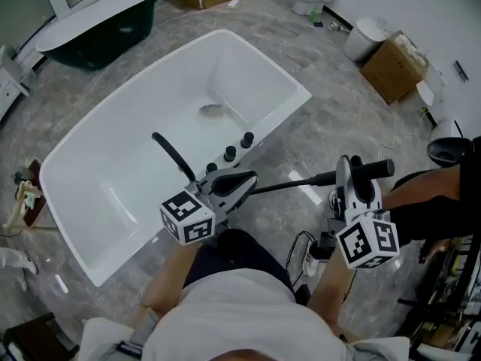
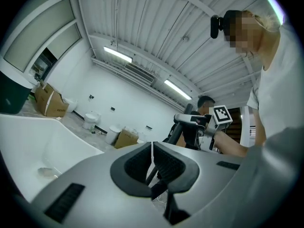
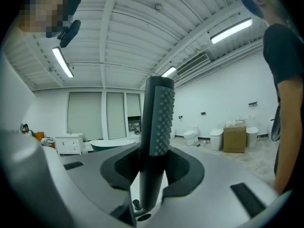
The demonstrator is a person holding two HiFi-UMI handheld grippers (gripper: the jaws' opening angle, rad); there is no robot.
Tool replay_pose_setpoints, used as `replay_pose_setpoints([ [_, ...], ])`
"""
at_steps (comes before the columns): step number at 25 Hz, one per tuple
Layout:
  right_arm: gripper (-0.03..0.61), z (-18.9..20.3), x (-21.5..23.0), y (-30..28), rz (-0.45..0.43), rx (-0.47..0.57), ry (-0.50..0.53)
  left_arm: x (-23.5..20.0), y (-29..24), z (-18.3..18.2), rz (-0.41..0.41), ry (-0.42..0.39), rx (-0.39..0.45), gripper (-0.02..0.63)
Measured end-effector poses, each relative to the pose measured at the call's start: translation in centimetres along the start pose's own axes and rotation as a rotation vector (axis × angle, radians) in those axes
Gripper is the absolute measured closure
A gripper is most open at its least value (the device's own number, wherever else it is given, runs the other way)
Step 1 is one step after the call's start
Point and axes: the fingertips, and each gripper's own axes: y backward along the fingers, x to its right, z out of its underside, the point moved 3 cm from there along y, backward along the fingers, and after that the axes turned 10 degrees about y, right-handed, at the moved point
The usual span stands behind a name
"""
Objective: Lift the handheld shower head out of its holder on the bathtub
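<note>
Beside the bathtub [image 1: 90, 201], jaws of the right gripper [image 3: 151, 175] clamp the shower head [image 3: 159, 122].

The frame's right edge cuts off the bystander [image 1: 440, 205] beside you; the small object [image 1: 212, 110] in your bathtub [image 1: 113, 164] is too small to identify.

The left gripper [image 1: 240, 180] is held low before the torso, pointed level and away from the body. Its jaws are seen pressed together with only a hairline slit and nothing between them. The right gripper [image 1: 353, 165] is held out to the right, about level, with its jaws clamped on the black shower head [image 3: 159, 122]. Each marker cube is turned up toward the head camera. The left forearm [image 1: 167, 277] and right forearm [image 1: 331, 288] are bare and extended forward.
</note>
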Motion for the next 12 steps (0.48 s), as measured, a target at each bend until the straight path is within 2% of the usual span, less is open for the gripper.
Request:
replay_pose_setpoints([
  [6,0.451,-0.3,4.9,2.7,0.183,0.000,0.055,0.8,-2.8,0.5,0.068,0.001,-0.044,0.594],
  [12,0.451,-1.0,9.8,6.3,0.344,0.004,0.067,2.3,-6.1,1.1,0.145,0.003,-0.087,0.594],
])
